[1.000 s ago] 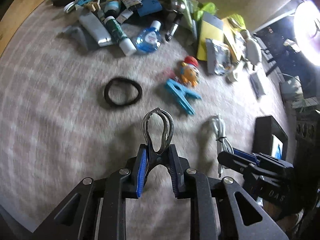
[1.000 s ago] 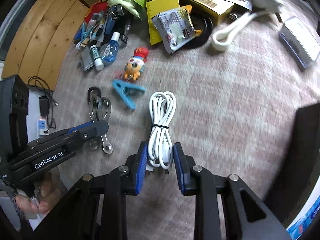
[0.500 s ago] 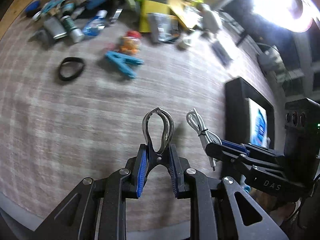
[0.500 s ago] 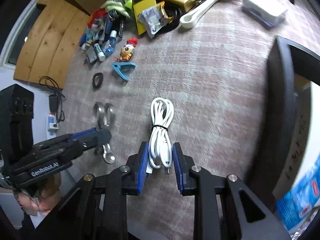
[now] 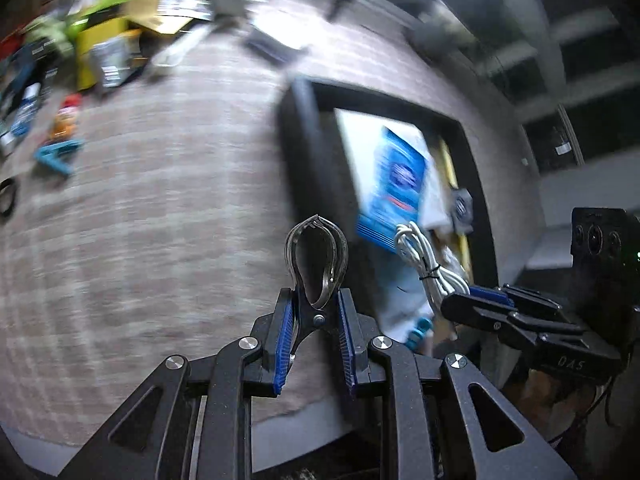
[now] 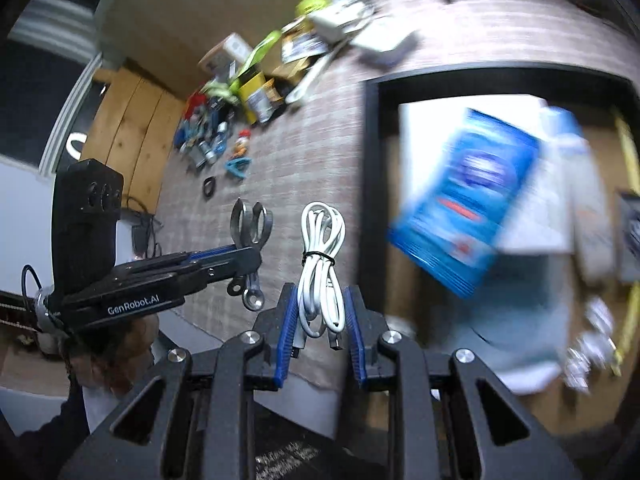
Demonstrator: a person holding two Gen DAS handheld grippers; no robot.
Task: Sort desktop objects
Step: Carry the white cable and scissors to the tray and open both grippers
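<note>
My left gripper [image 5: 314, 334] is shut on a metal clamp-like tool [image 5: 316, 258] and holds it in the air near the front table edge. My right gripper [image 6: 322, 326] is shut on a coiled white cable [image 6: 322, 248] and holds it beside the black box [image 6: 372, 168]. The cable also shows in the left wrist view [image 5: 426, 268], over the box's left part. The black box [image 5: 298, 136] holds a blue packet [image 6: 466, 200] and white items. The left gripper with its tool shows in the right wrist view [image 6: 250, 256], left of the cable.
A pile of mixed objects [image 6: 248, 96] lies at the far left of the cloth-covered table: a yellow packet [image 5: 94, 52], a small toy figure [image 5: 66, 120], a blue clip [image 5: 56, 156] and a black band [image 5: 8, 200]. The table's front edge [image 5: 280, 420] is close below both grippers.
Both grippers have swung right, away from the pile and up off the cloth, carrying the tool and the cable. The black box now fills the right of both views.
</note>
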